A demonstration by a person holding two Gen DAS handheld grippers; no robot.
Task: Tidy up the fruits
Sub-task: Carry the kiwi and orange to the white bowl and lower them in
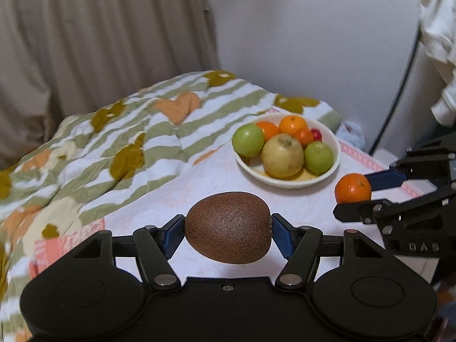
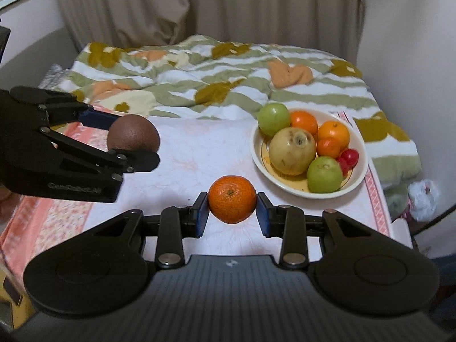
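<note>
My left gripper (image 1: 228, 225) is shut on a brown kiwi (image 1: 229, 226), held above the bed sheet; the same kiwi (image 2: 134, 134) and left gripper (image 2: 134, 138) show at the left of the right wrist view. My right gripper (image 2: 232, 209) is shut on an orange mandarin (image 2: 232, 199), also lifted off the sheet, and appears with the mandarin (image 1: 352, 188) at the right edge of the left wrist view. A cream bowl (image 2: 362, 171) further back on the right holds green apples, a yellow pear-like fruit, several oranges and small red fruits. The bowl (image 1: 337, 154) lies ahead of both grippers.
A pale pink patterned sheet (image 2: 185, 154) covers the bed. A rumpled green-striped quilt (image 2: 213, 79) lies behind it and to the left. Curtains (image 2: 199, 5) and a white wall stand at the back. A crumpled plastic bag (image 2: 423, 196) sits off the bed's right edge.
</note>
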